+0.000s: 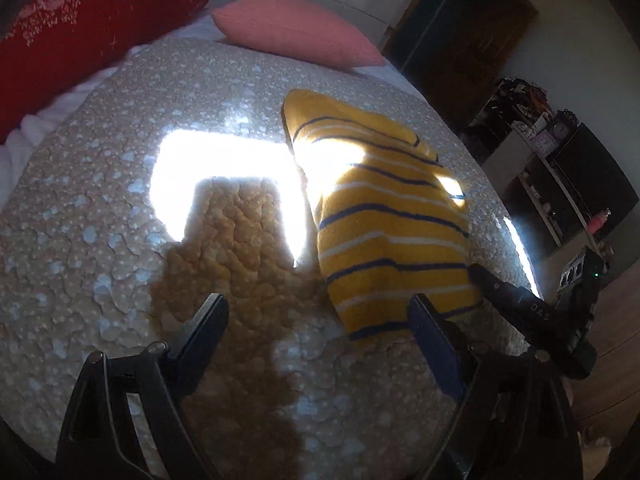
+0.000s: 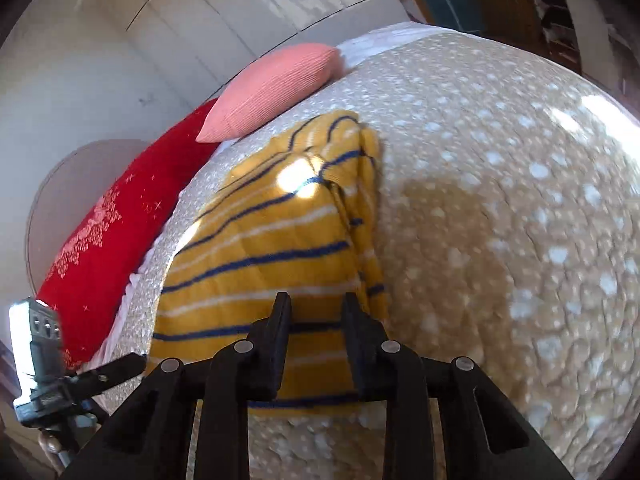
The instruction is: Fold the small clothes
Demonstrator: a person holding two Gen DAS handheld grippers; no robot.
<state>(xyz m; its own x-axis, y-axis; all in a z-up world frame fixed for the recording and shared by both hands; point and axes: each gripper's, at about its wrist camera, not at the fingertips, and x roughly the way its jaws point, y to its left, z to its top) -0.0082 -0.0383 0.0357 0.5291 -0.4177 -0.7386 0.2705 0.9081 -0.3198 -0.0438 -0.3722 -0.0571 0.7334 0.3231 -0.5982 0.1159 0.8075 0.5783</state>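
A small yellow garment (image 1: 384,220) with navy and white stripes lies folded lengthwise on the beige spotted bedspread (image 1: 100,200). My left gripper (image 1: 320,312) is open and empty, hovering over the bedspread just left of the garment's near end. In the right wrist view the garment (image 2: 260,248) lies ahead, its folded edge on the right. My right gripper (image 2: 316,308) is above the garment's near end, its fingers a narrow gap apart with nothing between them. The right gripper (image 1: 520,304) also shows in the left wrist view beside the garment's near right corner.
A red pillow (image 1: 80,32) and a pink pillow (image 1: 296,32) lie at the head of the bed. Bright sun patches fall on the bedspread (image 2: 500,200). Dark shelves and furniture (image 1: 560,168) stand beyond the bed's right edge. The left gripper's camera (image 2: 36,360) shows at the left.
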